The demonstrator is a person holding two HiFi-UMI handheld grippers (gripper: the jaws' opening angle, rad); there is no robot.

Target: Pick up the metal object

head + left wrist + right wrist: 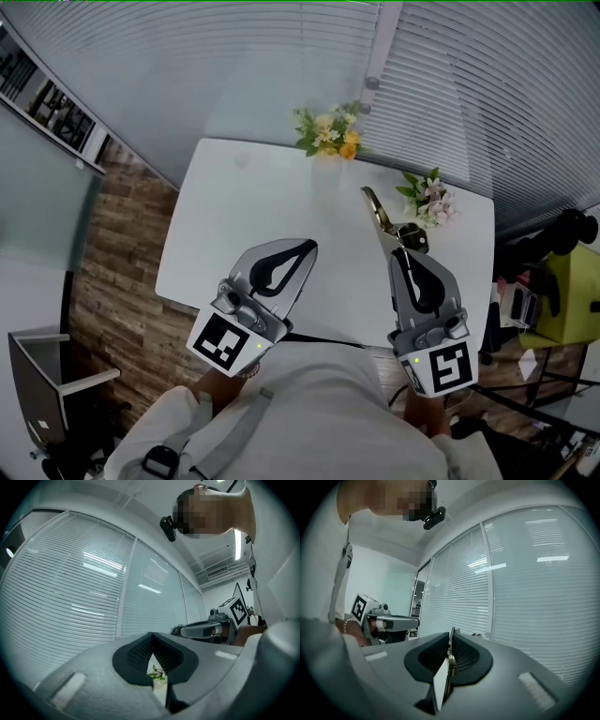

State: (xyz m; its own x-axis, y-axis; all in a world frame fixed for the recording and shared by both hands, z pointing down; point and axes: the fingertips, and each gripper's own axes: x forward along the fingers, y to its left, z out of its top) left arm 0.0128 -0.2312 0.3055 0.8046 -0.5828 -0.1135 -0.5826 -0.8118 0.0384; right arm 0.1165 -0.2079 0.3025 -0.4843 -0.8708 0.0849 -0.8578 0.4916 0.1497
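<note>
A white rectangular table (244, 216) stands on brown wood-plank flooring (112, 281), with pale slatted blinds (281, 56) behind the table. At the table's far edge sit a yellow flower bunch (330, 131) and a pink flower bunch (429, 199). Above the table, the right gripper (401, 251) has its jaws clamped on a thin, curved brass-coloured metal object (382, 217), lifted clear of the tabletop. The left gripper (305, 248) has its jaws pressed together on nothing. The metal object's lower end is hidden between the pads.
</note>
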